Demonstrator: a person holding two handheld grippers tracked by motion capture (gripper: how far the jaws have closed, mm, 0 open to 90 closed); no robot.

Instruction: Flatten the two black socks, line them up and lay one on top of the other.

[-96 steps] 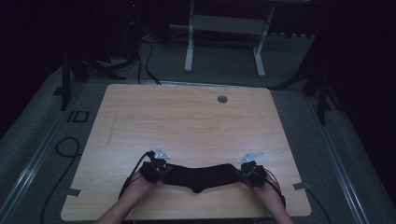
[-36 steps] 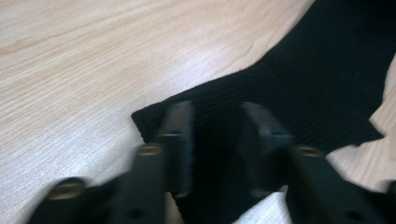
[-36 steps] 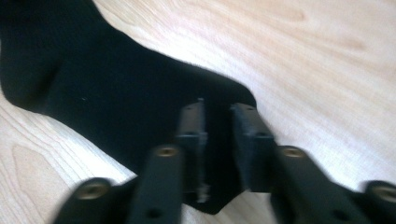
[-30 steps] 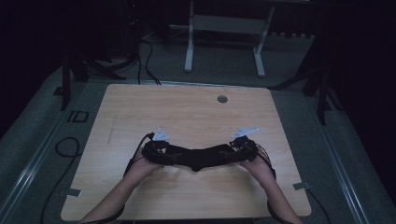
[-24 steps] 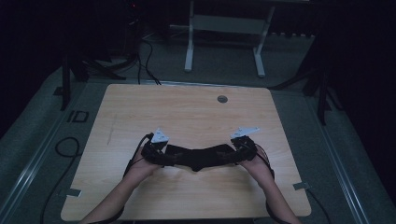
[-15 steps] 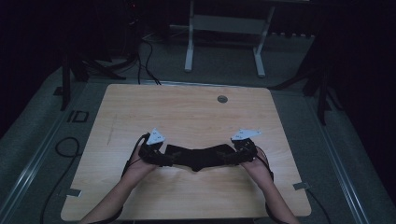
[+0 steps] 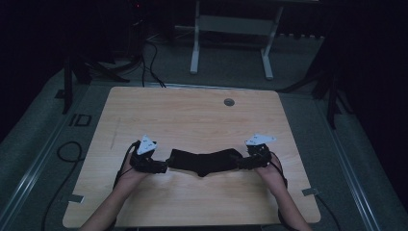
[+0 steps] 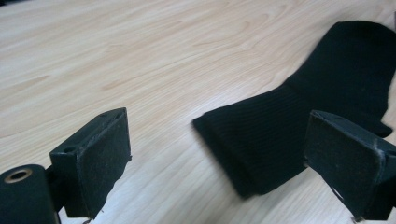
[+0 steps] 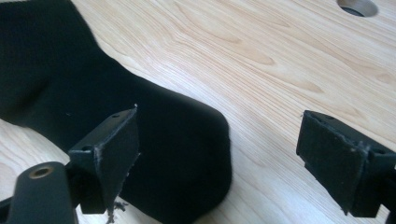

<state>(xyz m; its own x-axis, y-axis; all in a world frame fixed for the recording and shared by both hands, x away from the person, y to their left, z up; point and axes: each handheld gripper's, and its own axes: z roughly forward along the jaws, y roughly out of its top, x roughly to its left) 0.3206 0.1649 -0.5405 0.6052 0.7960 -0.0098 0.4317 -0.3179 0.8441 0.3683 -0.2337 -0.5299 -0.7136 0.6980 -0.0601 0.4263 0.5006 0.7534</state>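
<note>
Both the left gripper and right gripper sit spread wide at opposite ends of the black sock, probably letting it lie flat on the table.

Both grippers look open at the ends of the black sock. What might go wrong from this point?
1. The left gripper stands open with the sock edge between its jaws but off-centre; closing now might catch only a thin fold, which may slip.
2. The right gripper straddles the rounded end with one jaw over fabric; it might pinch a single layer.
3. The sock lies bent in the middle on the table, so uneven pulls may bunch it.
</note>
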